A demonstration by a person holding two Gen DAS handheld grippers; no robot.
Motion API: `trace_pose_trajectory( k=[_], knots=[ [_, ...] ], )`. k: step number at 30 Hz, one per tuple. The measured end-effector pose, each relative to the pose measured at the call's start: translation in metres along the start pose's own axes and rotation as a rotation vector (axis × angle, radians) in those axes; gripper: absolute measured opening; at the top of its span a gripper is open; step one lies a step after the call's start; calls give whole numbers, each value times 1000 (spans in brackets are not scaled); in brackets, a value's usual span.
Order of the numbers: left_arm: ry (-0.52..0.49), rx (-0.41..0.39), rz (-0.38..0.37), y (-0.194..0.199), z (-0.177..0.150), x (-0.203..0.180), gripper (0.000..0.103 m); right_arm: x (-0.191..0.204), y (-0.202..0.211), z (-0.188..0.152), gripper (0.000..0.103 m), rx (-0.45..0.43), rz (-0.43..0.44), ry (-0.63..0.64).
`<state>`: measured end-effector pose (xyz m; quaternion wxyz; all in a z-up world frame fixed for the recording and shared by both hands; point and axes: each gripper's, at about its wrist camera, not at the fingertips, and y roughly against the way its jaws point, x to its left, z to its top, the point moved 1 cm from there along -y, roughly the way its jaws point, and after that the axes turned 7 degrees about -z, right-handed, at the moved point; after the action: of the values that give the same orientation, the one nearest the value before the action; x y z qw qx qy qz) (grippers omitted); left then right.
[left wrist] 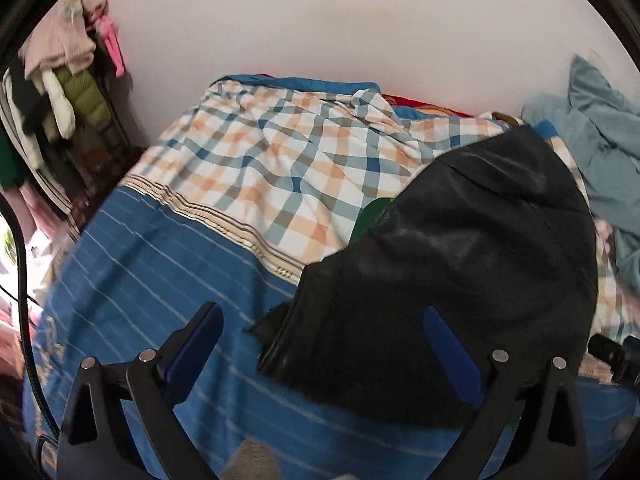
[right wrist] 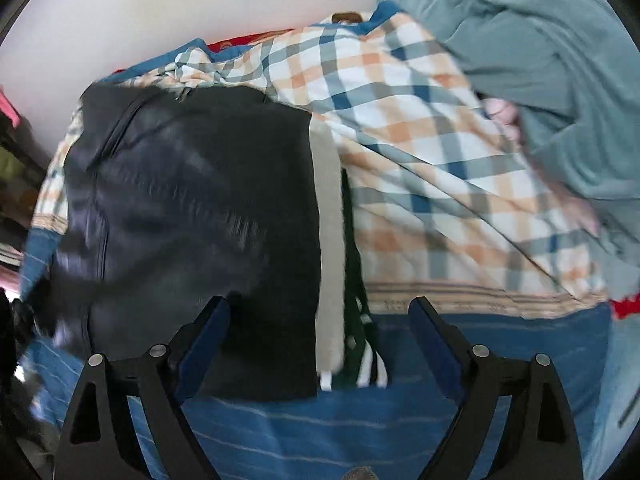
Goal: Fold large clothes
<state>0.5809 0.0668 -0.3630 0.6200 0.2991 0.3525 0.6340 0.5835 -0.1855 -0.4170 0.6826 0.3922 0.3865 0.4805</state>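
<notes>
Black jacket (left wrist: 460,264), flat on blue bedsheet (left wrist: 160,264) for folding, hem betw. spread jaws of left gripper (left wrist: 324,332) & right gripper (right wrist: 320,328), neither pinching.

Left gripper (left wrist: 324,320): jaws spread wide, nothing clamped between the blue-padded fingers (left wrist: 208,328). Right gripper (right wrist: 320,312): jaws likewise spread wide, fingers (right wrist: 430,328) apart and holding nothing.

the jacket (right wrist: 192,216) lay on the bed (left wrist: 160,280), overlapping the checked sheet (left wrist: 280,160) behind it and a folded garment (right wrist: 360,340) at its right edge, with a heap of cloth (right wrist: 540,60) farther right by the wall (left wrist: 320,20).
</notes>
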Motion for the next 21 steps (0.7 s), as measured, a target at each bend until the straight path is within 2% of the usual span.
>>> trace_pose_trajectory(
  k=[2,7,14,21],
  knots=[
    [-35,-8,28,17,-7,-2,102,-8,13,-12,92,-7,-21,-22],
    [-109,1,40,78,-27,-1,102,-23,91,-62,92,-42,-71,-62],
    [-167,-16,-26,197,-49,11,102,-40,239,-126,92,-131,-113,-107],
    [-175,-51,-86,311,-67,19,102,-52,377,-192,92,-218,-124,-104]
  ],
)
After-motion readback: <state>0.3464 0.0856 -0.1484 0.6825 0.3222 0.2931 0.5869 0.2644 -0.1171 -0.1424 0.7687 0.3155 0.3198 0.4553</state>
